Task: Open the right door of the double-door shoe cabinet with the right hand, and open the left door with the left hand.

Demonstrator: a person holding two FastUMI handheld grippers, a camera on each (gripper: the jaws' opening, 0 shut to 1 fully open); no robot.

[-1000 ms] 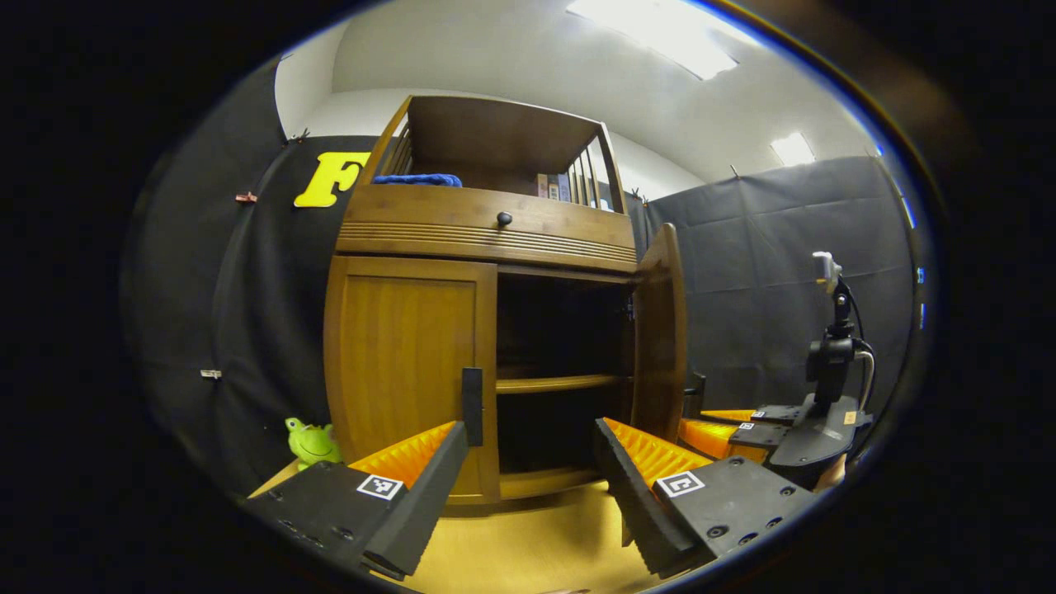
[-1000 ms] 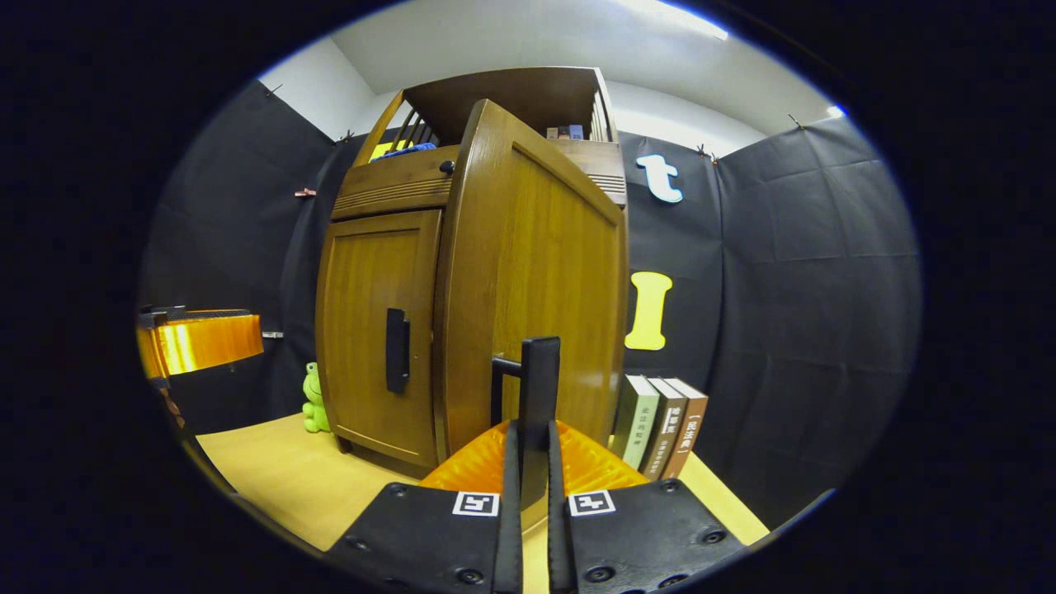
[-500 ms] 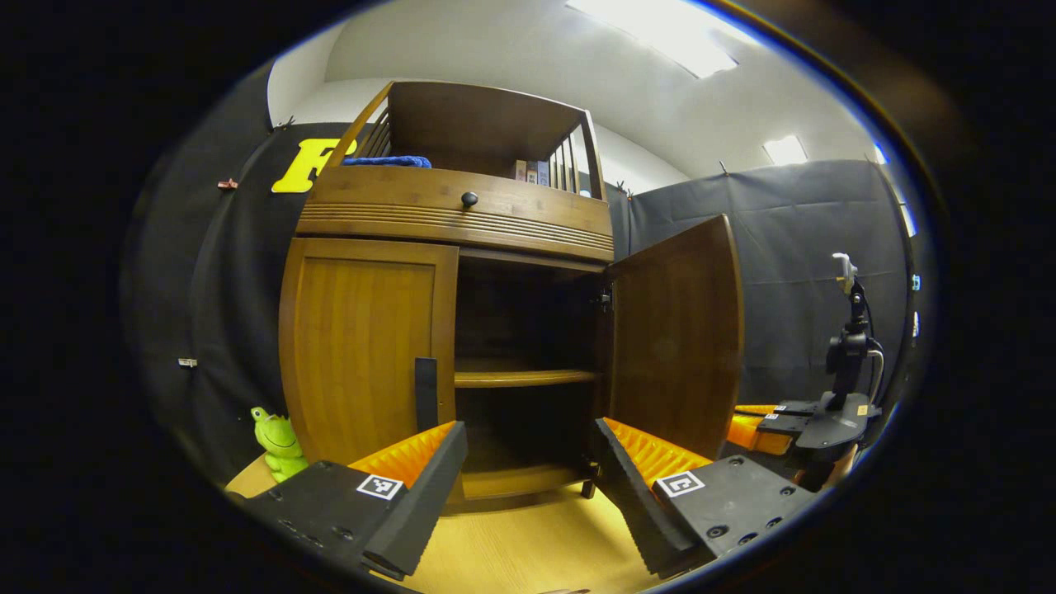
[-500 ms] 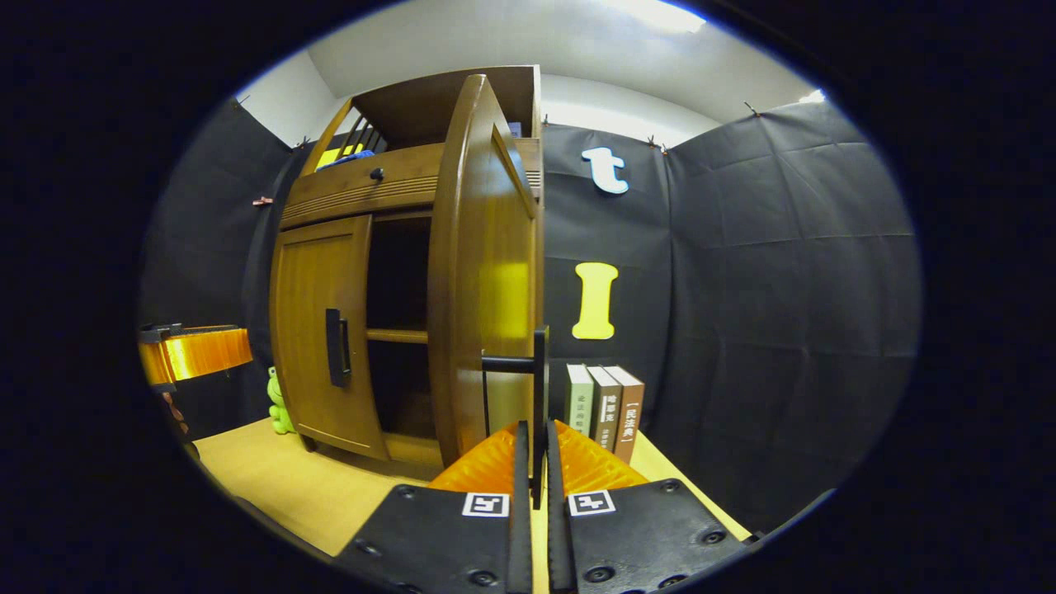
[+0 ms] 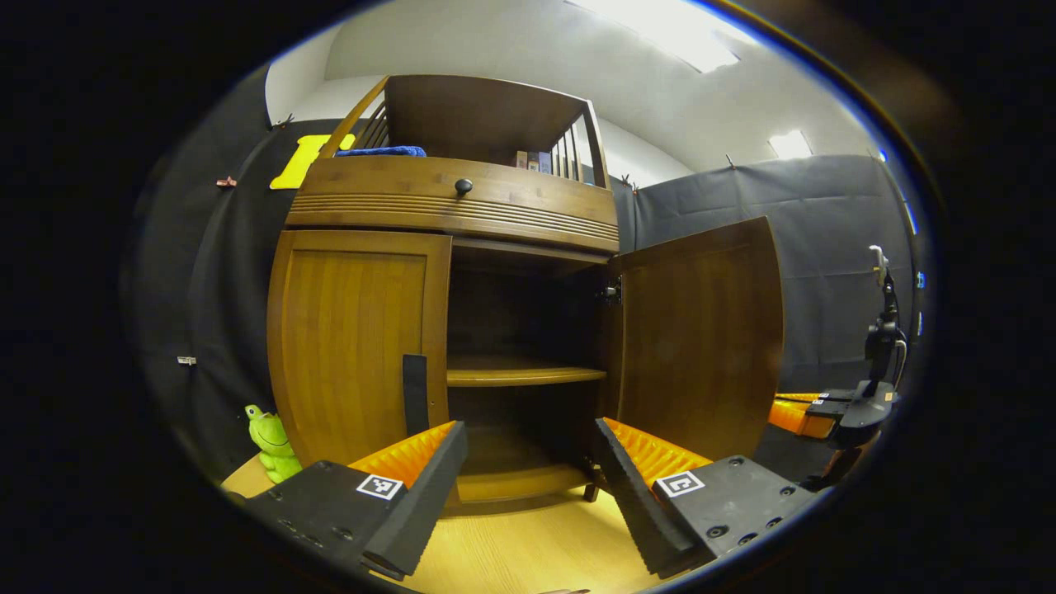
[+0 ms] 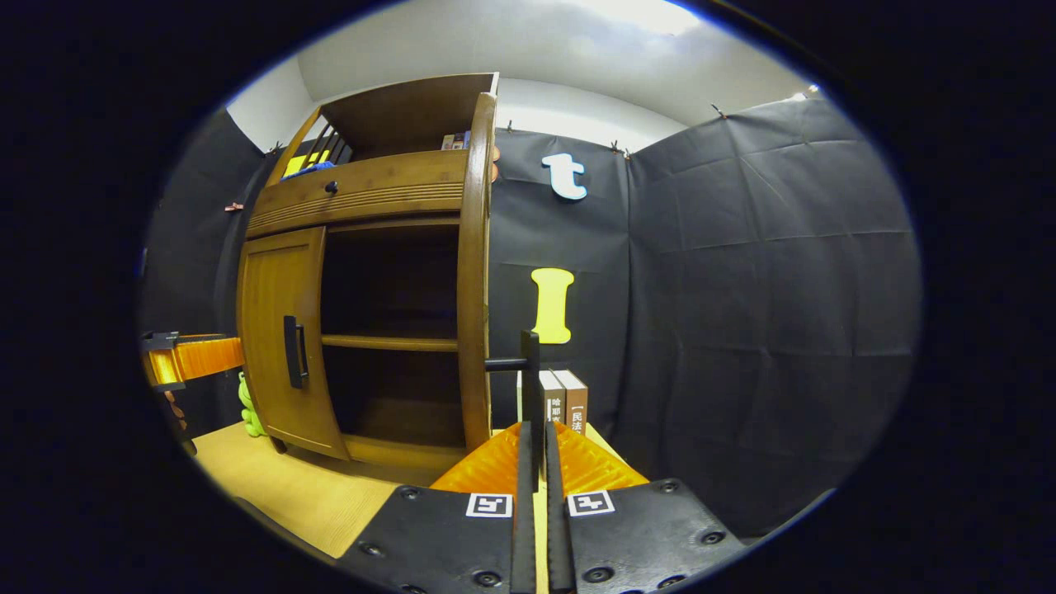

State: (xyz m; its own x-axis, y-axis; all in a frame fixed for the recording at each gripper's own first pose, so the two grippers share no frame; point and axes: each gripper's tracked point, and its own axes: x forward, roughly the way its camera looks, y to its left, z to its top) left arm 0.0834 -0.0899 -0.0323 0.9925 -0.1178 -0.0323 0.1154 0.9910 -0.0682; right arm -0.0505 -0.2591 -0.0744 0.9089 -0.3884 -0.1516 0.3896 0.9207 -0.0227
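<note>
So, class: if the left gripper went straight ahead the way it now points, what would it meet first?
Probably nothing at first: the left gripper, open, points into the open right half of the shoe cabinet, just right of the left door's handle. Depth is unclear.

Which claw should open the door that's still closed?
The left claw, probably. It is open and faces the closed left door, near its handle. The right claw is shut on the right door's handle, and that door is swung open.
</note>
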